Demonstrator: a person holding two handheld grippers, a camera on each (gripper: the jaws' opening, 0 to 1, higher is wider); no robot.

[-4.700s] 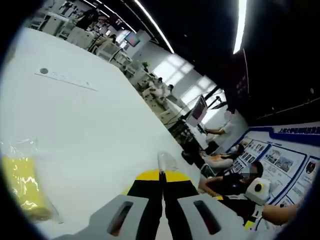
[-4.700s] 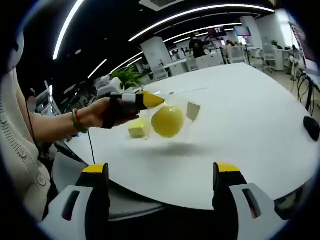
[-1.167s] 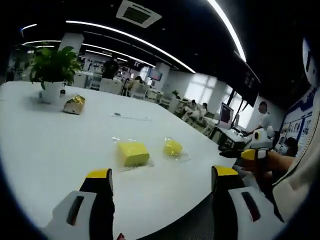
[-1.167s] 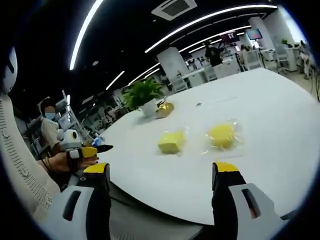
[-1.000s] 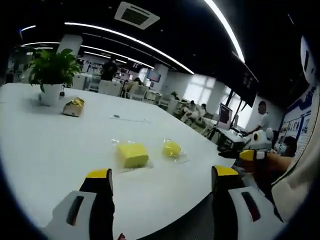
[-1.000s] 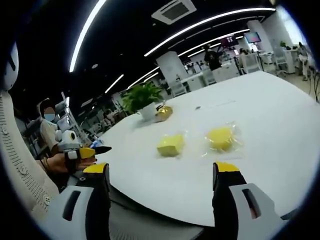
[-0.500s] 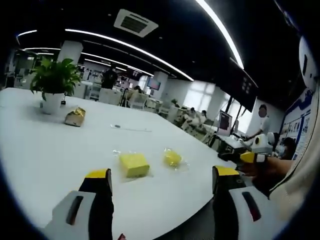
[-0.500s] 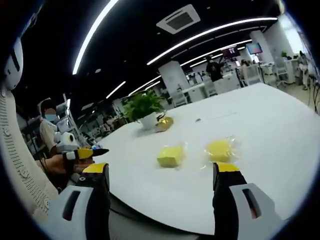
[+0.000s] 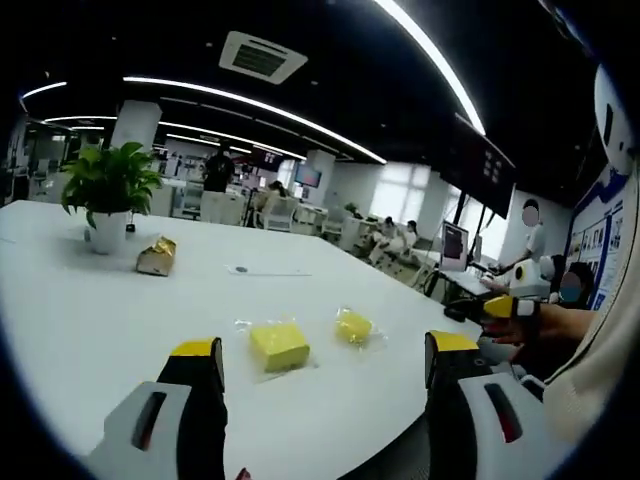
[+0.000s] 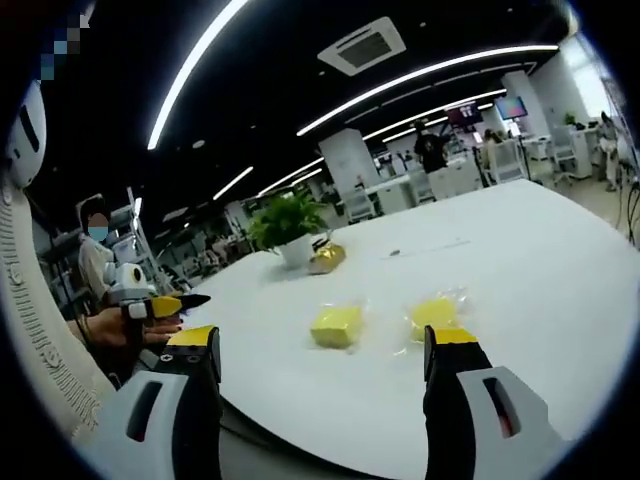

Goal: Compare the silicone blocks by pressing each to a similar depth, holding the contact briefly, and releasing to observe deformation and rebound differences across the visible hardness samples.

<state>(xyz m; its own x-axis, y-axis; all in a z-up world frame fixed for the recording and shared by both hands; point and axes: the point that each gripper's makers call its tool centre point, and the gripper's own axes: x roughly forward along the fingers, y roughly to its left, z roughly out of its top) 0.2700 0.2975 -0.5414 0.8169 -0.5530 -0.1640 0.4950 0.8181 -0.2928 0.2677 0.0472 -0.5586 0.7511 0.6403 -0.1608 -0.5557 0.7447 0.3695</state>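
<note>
Left gripper view: the left gripper (image 9: 318, 372) rises from 6 o'clock with its yellow-tipped jaws spread wide, released and holding nothing, above the near edge of the white table (image 9: 90, 320). Just beyond the jaws, near the centre, the square yellow block (image 9: 279, 346) lies flat in a clear wrapper; the smaller round yellow block (image 9: 354, 326), also wrapped, lies near it toward 3 o'clock, the two apart. At 3 o'clock the right gripper (image 9: 497, 306) shows in the person's hand, off the table edge. Farther back, toward 9 o'clock, a gold foil packet (image 9: 156, 256) lies near a potted plant (image 9: 108, 196).

Right gripper view: the right gripper (image 10: 326, 350) likewise stands released, jaws far apart and empty. Between them, farther out, lie the square yellow block (image 10: 336, 325) and, toward 3 o'clock, the round yellow block (image 10: 435, 312). At 9 o'clock the left gripper (image 10: 165, 303) is seen with its jaws apart. The potted plant (image 10: 288, 228) and gold foil packet (image 10: 327, 259) stand beyond, toward 12 o'clock.
</note>
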